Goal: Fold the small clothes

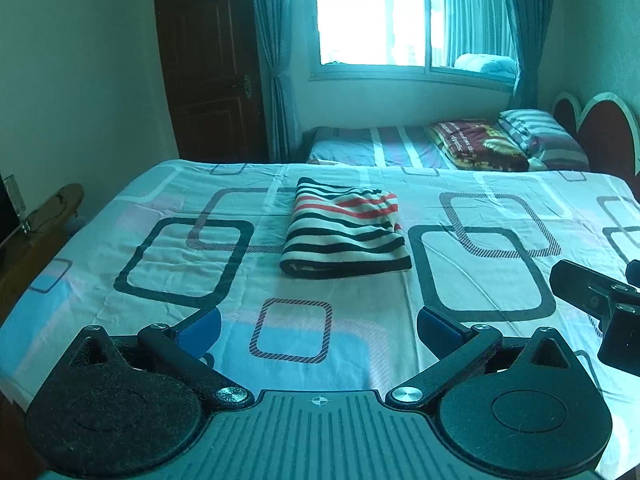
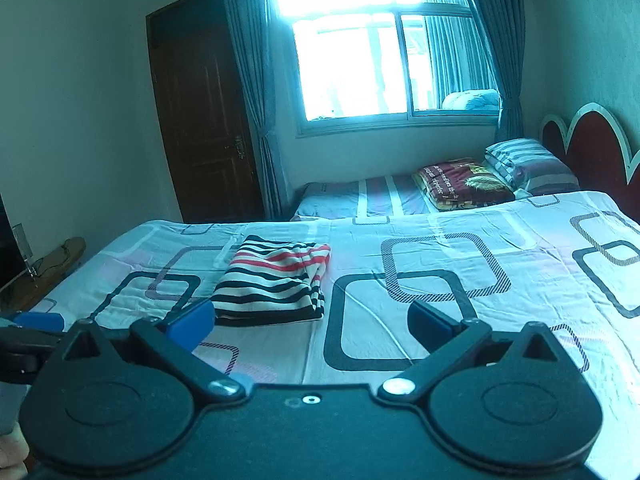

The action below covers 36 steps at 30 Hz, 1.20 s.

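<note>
A small striped garment (image 1: 345, 229), black, white and red, lies folded in a neat rectangle on the bed sheet (image 1: 480, 272). It also shows in the right wrist view (image 2: 276, 280). My left gripper (image 1: 319, 326) is open and empty, held above the sheet a short way in front of the garment. My right gripper (image 2: 311, 324) is open and empty, also short of the garment, which lies ahead to its left. Part of the right gripper shows at the right edge of the left wrist view (image 1: 600, 300).
The bed sheet carries a pattern of rounded squares. A second bed (image 1: 380, 146) with pillows (image 1: 536, 132) and a folded blanket (image 1: 476, 144) stands behind. A red headboard (image 1: 600, 128) is at the right, a door (image 1: 208, 80) and window (image 1: 400, 20) at the back, a low wooden stand (image 1: 48, 216) at the left.
</note>
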Tool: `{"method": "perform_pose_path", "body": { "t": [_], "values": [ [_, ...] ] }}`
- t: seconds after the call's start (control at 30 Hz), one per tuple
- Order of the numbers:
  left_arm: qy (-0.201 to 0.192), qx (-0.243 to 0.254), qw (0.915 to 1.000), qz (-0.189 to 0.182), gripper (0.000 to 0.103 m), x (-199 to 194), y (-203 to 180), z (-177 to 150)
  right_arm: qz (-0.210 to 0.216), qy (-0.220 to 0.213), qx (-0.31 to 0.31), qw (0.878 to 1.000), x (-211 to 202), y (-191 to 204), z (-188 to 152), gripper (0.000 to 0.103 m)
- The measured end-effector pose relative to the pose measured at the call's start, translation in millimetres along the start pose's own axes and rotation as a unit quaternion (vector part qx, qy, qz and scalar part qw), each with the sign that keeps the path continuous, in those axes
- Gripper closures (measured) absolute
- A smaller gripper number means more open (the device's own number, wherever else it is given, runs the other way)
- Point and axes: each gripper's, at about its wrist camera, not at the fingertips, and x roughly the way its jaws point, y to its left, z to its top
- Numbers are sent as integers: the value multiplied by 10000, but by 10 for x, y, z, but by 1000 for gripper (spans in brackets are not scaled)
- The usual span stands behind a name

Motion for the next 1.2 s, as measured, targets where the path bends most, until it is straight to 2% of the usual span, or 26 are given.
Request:
{"method": "perform_pose_path", "body": {
  "t": [0.47, 1.2],
  "values": [
    [4, -125, 9999, -68, 0, -84, 30, -3, -53, -21, -100, 9999, -107, 45, -13, 1],
    [-147, -260, 9995, 44, 0, -144, 138, 11, -364, -7, 41, 9993, -59, 53, -29, 1]
  ]
}}
